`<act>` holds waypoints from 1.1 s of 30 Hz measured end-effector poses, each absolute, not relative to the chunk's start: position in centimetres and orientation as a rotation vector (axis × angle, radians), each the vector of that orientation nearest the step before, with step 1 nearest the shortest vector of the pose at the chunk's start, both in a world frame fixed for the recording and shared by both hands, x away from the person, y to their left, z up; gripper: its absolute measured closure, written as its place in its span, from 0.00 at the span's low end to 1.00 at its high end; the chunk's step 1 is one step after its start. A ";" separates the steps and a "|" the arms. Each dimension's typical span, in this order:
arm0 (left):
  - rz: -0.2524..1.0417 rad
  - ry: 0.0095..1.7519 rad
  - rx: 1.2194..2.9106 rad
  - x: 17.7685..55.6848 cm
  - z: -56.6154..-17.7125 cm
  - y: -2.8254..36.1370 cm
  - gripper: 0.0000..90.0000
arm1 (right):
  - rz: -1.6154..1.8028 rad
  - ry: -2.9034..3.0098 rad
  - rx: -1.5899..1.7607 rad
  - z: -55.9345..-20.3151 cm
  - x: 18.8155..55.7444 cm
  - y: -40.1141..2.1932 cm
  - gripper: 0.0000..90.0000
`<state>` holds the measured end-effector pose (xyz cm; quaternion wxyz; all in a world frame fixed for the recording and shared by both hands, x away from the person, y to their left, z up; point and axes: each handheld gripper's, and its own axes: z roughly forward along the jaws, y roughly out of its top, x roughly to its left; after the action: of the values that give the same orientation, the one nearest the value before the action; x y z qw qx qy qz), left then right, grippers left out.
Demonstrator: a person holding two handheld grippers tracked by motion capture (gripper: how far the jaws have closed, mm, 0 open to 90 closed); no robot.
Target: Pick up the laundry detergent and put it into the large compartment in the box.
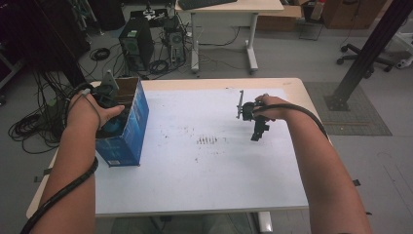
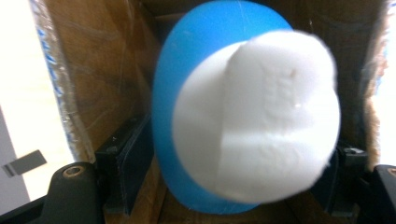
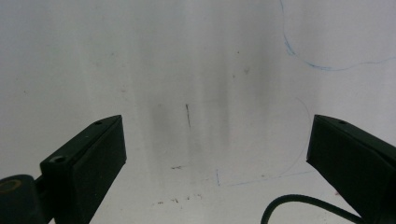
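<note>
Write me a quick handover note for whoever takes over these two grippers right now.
Left gripper: inside the open top of the blue box, fingers on either side of a blue-and-white object. They look closed on it, but contact is hard to confirm.
Right gripper: open, empty, over the white mat, right of centre.
Box: upright at the mat's left edge, brown inside.
Done: left gripper has the object between its fingers in the box.
Left: whether the object is going in or coming out is unclear; finish that move. The right gripper is free to steady the box.
</note>
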<state>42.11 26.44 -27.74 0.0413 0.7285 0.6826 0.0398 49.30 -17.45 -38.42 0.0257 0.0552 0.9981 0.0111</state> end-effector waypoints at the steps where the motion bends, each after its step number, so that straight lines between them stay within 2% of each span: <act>1: 0.123 2.094 2.227 42.1 -27.5 26.4 0.27 | 0.035 3.085 0.168 -38.3 49.3 -17.4 0.05; 12: 0.161 2.120 2.225 42.0 -26.8 26.3 0.25 | 0.043 3.081 0.170 -38.0 49.3 -17.4 0.05; 15: 0.156 2.114 2.224 42.0 -26.4 26.3 0.19 | 0.043 3.082 0.170 -38.0 49.3 -17.4 0.05; 28: 0.182 2.104 2.223 41.6 -24.7 26.0 0.16 | 0.055 3.077 0.165 -37.8 49.2 -17.3 0.05; 33: 0.208 2.138 2.223 41.4 -23.7 26.0 0.09 | 0.062 3.074 0.170 -37.5 49.1 -17.4 0.05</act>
<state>41.38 25.98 -23.72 0.0252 0.7188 0.6915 0.0674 49.07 -17.41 -37.50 0.0310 0.0552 0.9978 0.0201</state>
